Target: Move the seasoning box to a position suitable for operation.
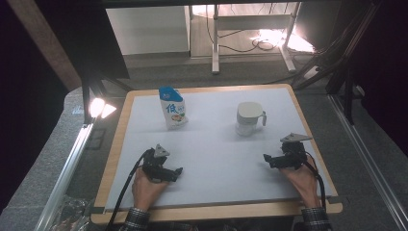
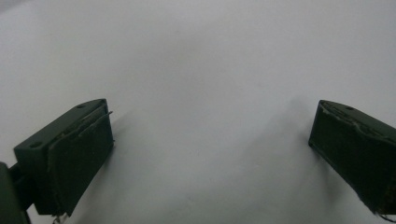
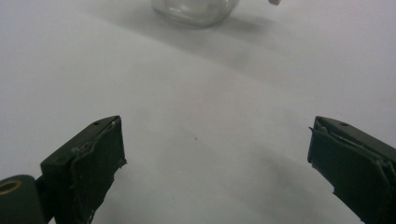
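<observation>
A blue and white snack bag (image 1: 172, 107) stands upright at the back left of the white table mat (image 1: 211, 144). A lidded white jug with a handle (image 1: 248, 117) stands at the back right; its clear base (image 3: 194, 10) sits at the top of the right gripper view. My left gripper (image 1: 179, 171) rests low near the front left, held by a hand, jaws wide apart over bare mat (image 2: 205, 93). My right gripper (image 1: 266, 158) rests near the front right, also open and holding nothing, pointing toward the middle with the jug ahead of it.
The mat lies on a wooden table (image 1: 115, 144) with edges all round. A lamp (image 1: 98, 107) shines at the table's left side. Desk legs and cables (image 1: 250, 43) stand on the floor beyond the far edge. A metal rail (image 1: 67, 168) runs along the left.
</observation>
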`<state>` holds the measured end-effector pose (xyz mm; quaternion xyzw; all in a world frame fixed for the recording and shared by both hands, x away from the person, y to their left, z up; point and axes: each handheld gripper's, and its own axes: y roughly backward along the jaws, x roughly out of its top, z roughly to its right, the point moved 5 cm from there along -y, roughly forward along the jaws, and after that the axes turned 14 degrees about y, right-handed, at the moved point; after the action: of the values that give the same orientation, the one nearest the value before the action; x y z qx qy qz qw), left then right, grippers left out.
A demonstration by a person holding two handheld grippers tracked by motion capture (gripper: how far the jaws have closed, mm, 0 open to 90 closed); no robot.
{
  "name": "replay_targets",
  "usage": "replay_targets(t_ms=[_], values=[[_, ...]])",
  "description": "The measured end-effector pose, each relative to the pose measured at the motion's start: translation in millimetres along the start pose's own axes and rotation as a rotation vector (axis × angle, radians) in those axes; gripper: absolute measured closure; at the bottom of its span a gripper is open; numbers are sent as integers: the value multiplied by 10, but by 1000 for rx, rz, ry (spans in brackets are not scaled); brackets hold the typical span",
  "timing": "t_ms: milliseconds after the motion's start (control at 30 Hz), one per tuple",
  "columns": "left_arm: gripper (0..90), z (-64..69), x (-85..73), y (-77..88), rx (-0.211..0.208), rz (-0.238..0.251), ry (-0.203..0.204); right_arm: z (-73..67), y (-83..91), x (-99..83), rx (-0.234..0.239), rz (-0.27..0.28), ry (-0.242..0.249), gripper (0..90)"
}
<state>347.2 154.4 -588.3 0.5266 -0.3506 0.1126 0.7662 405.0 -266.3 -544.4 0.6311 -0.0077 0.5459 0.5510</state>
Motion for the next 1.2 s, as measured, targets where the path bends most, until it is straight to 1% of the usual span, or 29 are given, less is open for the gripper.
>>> replay_targets(t_ms=[67,200,233,267,367,467,500,533,600,633,667,767,800,900,933,1067,1100,1167,1200], values=[[0,0,0,0,0,1,0,8,2,38,8,6,-7,45],[2,4,-2,2,0,5,-4,13,-1,77,12,10,1,61],[9,6,-2,4,-1,7,-7,15,-8,98,21,7,7,99],[10,6,-3,6,-1,6,-8,15,-10,104,31,10,12,107],[12,7,-3,6,-1,6,-8,26,-14,131,50,29,0,143],[11,7,-3,5,-1,6,-8,40,-24,157,28,29,14,165],[11,7,-3,5,-1,6,-8,40,-24,157,28,29,14,165],[11,6,-3,4,-3,7,-7,51,-38,172,9,27,28,189],[11,6,-3,4,-2,7,-6,53,-42,175,7,26,32,196],[11,8,-4,3,-4,7,-5,58,-49,184,11,28,36,222],[11,6,-3,3,-3,7,-6,64,-54,200,27,35,33,239],[11,5,-3,4,-3,6,-6,95,-68,228,39,37,16,239],[11,6,-3,3,-3,6,-6,109,-73,239,41,35,6,239],[10,5,-3,4,-3,6,-6,161,-90,277,46,57,-24,238],[11,5,-3,4,-3,6,-6,174,-93,286,46,58,-28,238],[11,7,-4,3,-4,6,-5,210,-114,324,47,63,-33,239],[10,7,-4,3,-4,6,-4,236,-136,358,45,56,-24,243],[10,5,-3,3,-3,6,-6,241,-145,370,50,61,-27,246],[10,6,-3,3,-3,7,-5,269,-170,398,51,64,-24,249]])
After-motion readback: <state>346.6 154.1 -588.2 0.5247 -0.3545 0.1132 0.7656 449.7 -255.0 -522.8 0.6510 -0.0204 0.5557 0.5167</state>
